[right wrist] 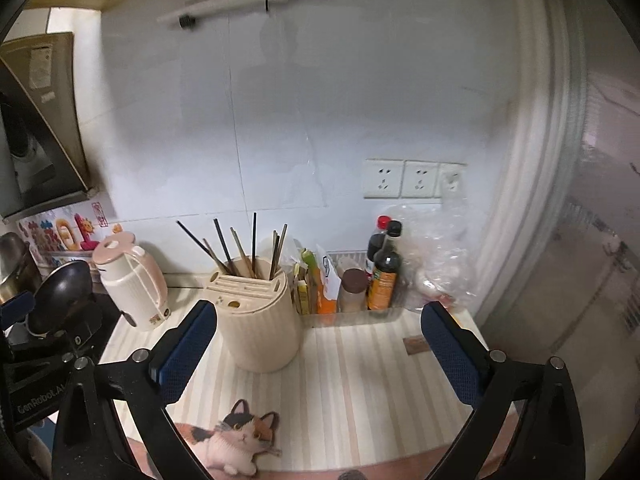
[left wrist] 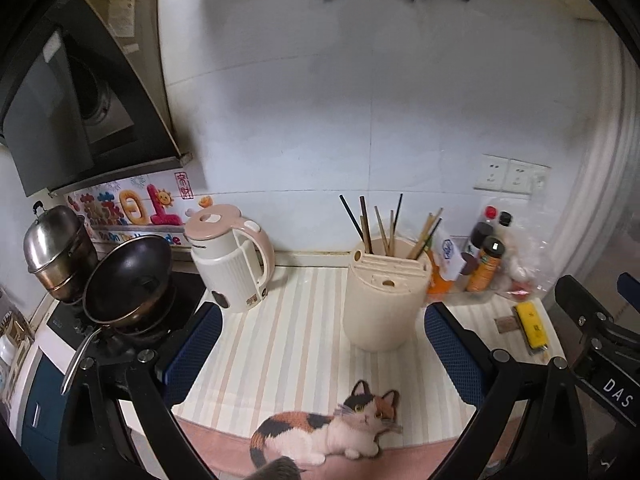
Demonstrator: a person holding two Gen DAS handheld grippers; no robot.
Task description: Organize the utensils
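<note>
A cream utensil holder [left wrist: 384, 300] stands on the striped mat, with several chopsticks [left wrist: 384, 224] upright in its back compartment. It also shows in the right wrist view [right wrist: 260, 320], with the chopsticks [right wrist: 244, 248] sticking out. My left gripper [left wrist: 320, 344] is open and empty, above the mat in front of the holder. My right gripper [right wrist: 320, 344] is open and empty, to the right of the holder. The right gripper's body shows at the right edge of the left wrist view [left wrist: 600, 340].
A pink and white kettle [left wrist: 232, 256] stands left of the holder. A black pan [left wrist: 128, 280] and a steel pot [left wrist: 56, 248] sit on the stove at left. Sauce bottles [right wrist: 380, 268] and packets fill a tray at the back right. A yellow object [left wrist: 532, 326] lies at right.
</note>
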